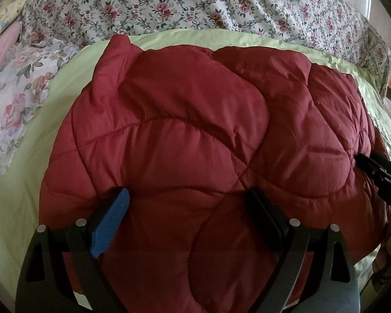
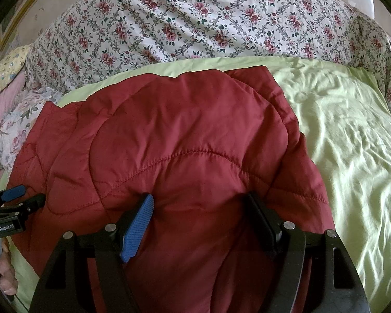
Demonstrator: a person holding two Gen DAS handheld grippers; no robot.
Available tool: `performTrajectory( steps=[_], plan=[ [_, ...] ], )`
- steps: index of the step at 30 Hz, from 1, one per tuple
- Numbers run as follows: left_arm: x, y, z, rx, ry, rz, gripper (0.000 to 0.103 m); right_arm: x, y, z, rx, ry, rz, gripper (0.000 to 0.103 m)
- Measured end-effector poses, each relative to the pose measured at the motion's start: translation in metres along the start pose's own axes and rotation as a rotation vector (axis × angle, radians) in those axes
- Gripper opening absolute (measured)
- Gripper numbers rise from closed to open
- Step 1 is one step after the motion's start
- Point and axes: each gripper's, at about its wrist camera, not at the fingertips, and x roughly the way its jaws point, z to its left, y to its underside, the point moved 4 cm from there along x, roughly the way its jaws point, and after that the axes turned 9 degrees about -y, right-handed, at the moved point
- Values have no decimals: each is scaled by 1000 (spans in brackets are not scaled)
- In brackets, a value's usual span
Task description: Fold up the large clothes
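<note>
A dark red quilted padded garment (image 1: 190, 135) lies folded in a thick bundle on a light green sheet (image 1: 20, 182). It also fills the middle of the right wrist view (image 2: 182, 140). My left gripper (image 1: 187, 203) is open, its fingers spread wide over the near edge of the garment. My right gripper (image 2: 199, 206) is open too, its fingers spread over the garment's near right part. The right gripper shows at the right edge of the left wrist view (image 1: 378, 172). The left gripper shows at the left edge of the right wrist view (image 2: 13, 203).
A floral quilt (image 2: 195, 18) is heaped along the back of the bed. Floral and pink pillows (image 1: 15, 86) lie at the left. Bare green sheet (image 2: 352, 135) spreads to the right of the garment.
</note>
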Motion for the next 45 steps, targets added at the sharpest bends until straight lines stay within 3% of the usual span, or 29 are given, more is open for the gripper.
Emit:
performTrajectory(
  steps=[5, 11, 16, 26, 37, 42, 45],
  plan=[
    [0, -17, 14, -25, 16, -7, 93, -1, -2, 2, 3, 2, 19, 73],
    [12, -39, 40, -80, 39, -1, 93, -21, -33, 17, -5, -32, 3, 75],
    [34, -48, 48, -99, 52, 32, 93, 10, -45, 12, 13, -37, 77, 75],
    [10, -49, 71, -169, 84, -4, 91, 28, -38, -9, 85, -62, 45, 75],
    [46, -33, 62, -139, 45, 37, 95, 15, -35, -19, 141, -70, 15, 73],
    [48, -31, 62, -134, 34, 29, 95, -33, -27, 5, 72, -61, -52, 75],
    [48, -31, 63, -130, 27, 23, 95, -32, -10, 13, 18, -31, -2, 75]
  ],
)
